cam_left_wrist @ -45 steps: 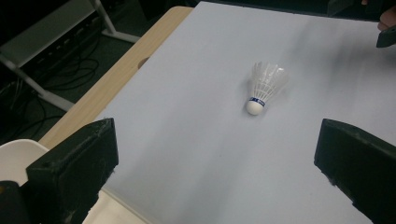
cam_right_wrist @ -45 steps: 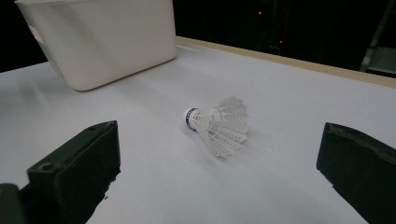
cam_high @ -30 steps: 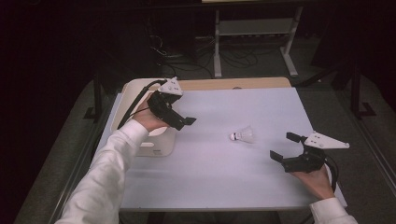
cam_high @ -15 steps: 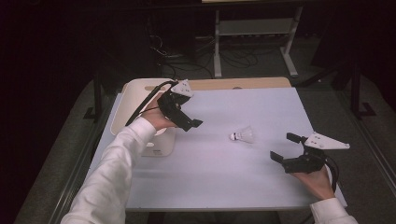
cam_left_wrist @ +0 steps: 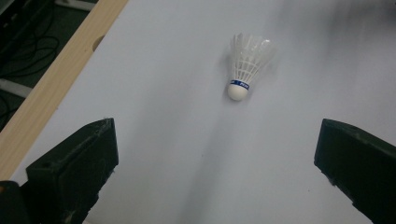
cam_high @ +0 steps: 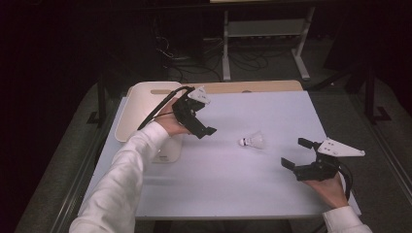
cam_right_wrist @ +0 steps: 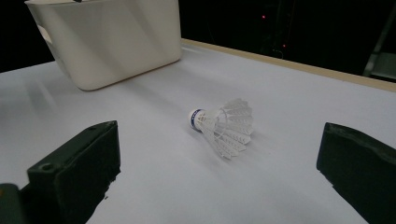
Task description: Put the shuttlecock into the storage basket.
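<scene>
Room: dark, with cables and a metal stand behind the pale table [cam_high: 228, 189].
Left gripper [cam_high: 210, 131]: jaws spread wide and empty, held in the air beside the cream bin [cam_high: 141, 104], aimed at the shuttlecock.
Right gripper [cam_high: 295, 153]: released too, holding nothing, low near the table's right edge.
Shuttlecock [cam_high: 251, 141]: lying on its side mid-table, between the two grippers and apart from both; white cork [cam_left_wrist: 237, 91] toward the left gripper.
Risk: the feather skirt [cam_right_wrist: 231, 128] looks light and springy; closing on it could crush it or flick it away, and a jaw nudging the cork could roll it.
Change: the left gripper has travelled from over the bin toward the shuttlecock; the right gripper and shuttlecock stayed put.
</scene>
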A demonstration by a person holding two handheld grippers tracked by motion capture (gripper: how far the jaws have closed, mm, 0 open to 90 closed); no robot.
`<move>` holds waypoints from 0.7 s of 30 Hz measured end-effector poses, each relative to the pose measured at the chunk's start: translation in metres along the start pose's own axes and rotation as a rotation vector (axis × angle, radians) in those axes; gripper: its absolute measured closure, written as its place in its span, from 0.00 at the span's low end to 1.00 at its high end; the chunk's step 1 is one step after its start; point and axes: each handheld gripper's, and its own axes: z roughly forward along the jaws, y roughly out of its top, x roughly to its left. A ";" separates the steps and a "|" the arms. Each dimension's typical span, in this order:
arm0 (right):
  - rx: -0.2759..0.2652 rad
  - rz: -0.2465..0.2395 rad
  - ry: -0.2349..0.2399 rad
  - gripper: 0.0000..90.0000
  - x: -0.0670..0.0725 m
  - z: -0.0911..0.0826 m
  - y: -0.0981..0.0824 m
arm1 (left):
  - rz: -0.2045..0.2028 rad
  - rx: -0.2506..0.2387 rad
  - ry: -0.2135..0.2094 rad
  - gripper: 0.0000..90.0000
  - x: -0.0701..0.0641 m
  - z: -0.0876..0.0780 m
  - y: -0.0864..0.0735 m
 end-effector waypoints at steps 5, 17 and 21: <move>0.005 -0.001 0.003 0.00 -0.001 0.000 0.000 | 0.016 0.015 -0.013 0.00 -0.001 0.007 0.004; 0.008 -0.003 0.015 0.00 0.001 0.000 -0.001 | 0.040 0.056 -0.050 0.00 -0.002 0.025 0.010; 0.007 -0.001 0.015 0.00 0.002 0.000 -0.001 | 0.049 0.069 -0.066 0.00 -0.003 0.032 0.011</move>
